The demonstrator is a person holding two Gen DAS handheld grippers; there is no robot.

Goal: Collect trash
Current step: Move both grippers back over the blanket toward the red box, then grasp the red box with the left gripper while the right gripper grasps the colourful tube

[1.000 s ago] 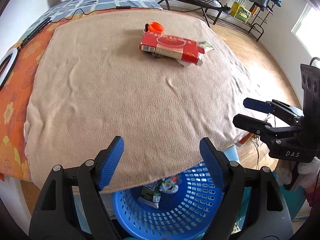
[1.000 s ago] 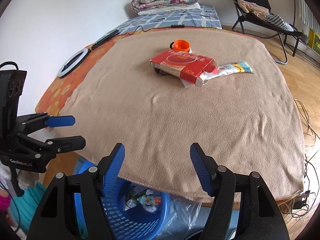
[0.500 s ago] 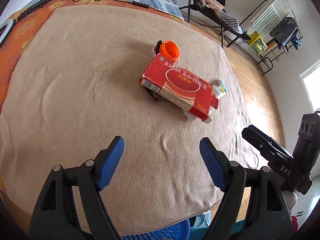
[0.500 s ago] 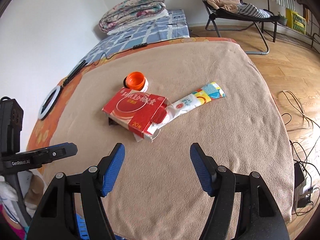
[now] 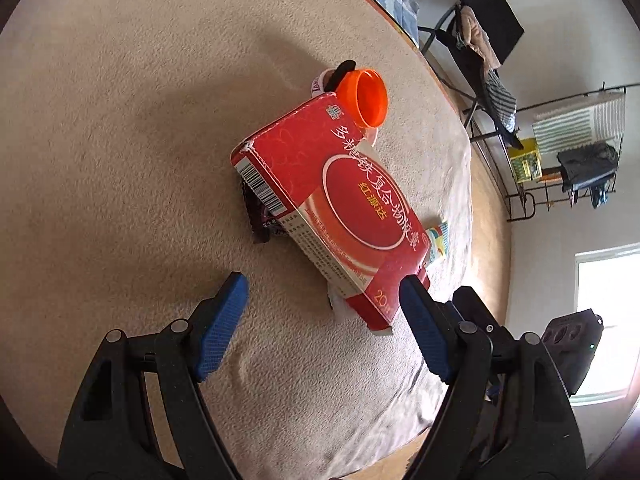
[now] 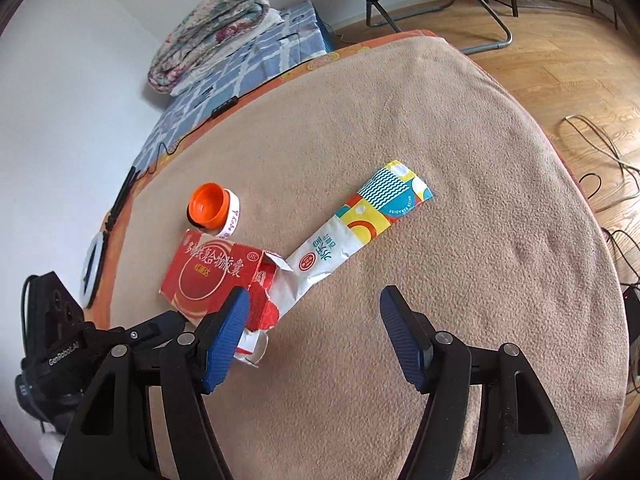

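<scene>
Both grippers, left (image 5: 322,300) and right (image 6: 314,316), angle downward, jaws wide and empty, above the red cardboard box (image 5: 332,204) on the beige fleece blanket (image 6: 440,160).

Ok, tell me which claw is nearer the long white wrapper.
Right. The right claw hangs open just short of the long white wrapper; the left claw is open over the red box, which hides most of the wrapper.
</scene>
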